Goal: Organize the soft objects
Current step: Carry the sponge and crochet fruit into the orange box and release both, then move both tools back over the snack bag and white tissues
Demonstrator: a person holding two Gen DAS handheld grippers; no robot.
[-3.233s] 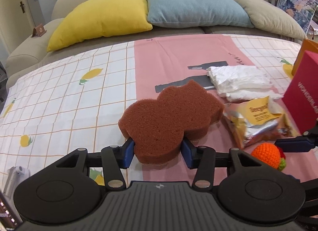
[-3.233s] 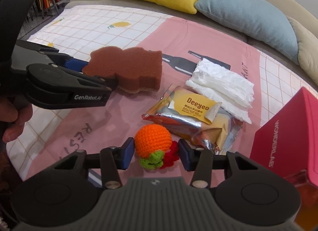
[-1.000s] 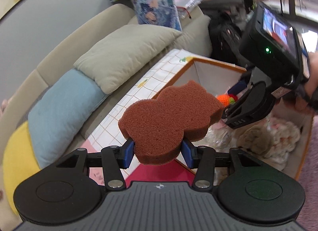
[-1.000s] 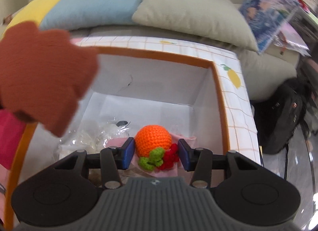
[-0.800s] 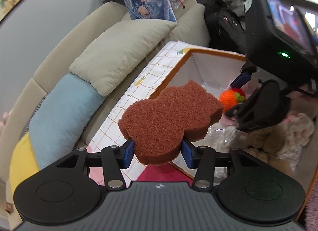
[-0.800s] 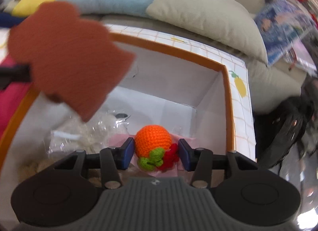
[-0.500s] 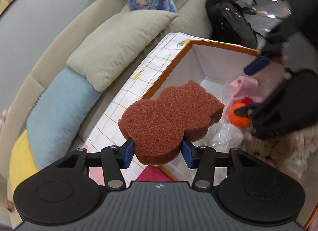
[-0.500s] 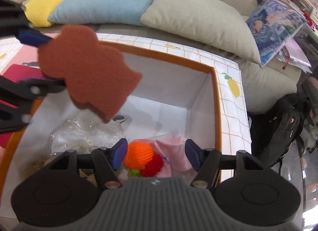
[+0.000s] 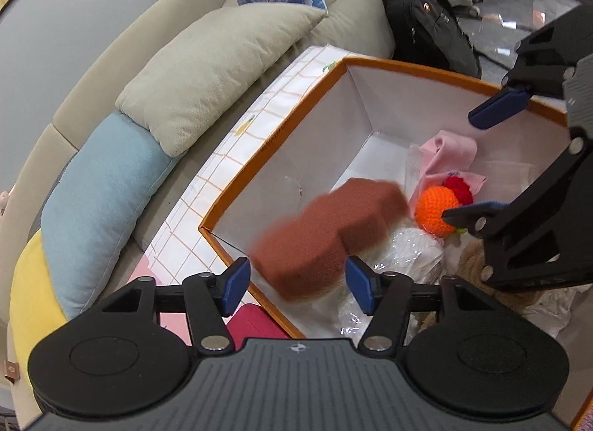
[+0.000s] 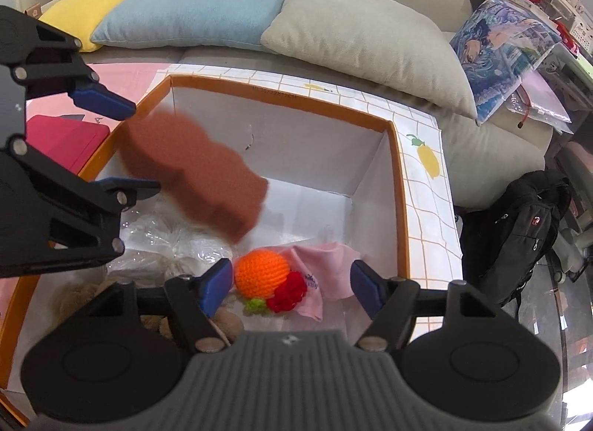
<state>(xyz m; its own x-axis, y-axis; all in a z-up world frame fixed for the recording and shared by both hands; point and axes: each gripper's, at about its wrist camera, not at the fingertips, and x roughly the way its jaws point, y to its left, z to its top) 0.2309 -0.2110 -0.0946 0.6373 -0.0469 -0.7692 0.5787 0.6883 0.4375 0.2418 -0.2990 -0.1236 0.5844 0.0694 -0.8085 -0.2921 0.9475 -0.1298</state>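
Both my claws have moved from the surface to the orange-rimmed box [image 9: 281, 156]. My left claw [image 9: 296, 279] is opening, the brown sponge [image 9: 330, 234] blurred, dropping free; my right claw [image 10: 289, 288] is opening too, the crocheted orange [image 10: 262, 273] already lying inside. Other items may remain outside; I cannot tell.

Both views bright, evenly lit; diffuse indoor light, no hard shadows. Strong fisheye distortion: sofa back and cushions bow toward the frame edges, corners vignette to black. Brown sponge [image 9: 330, 234] smeared by motion blur in both views, edges soft, texture lost; everything around it is sharp, including the crocheted orange [image 9: 437, 210] and the orange-rimmed box [image 9: 274, 156]. White inner box walls reflect light, slightly washed. Specular glints on crinkled clear plastic bag [image 10: 174, 242]. Glare off the glossy floor [image 9: 526, 12] at upper right of left view. Soft shade beneath the sponge on the box wall.
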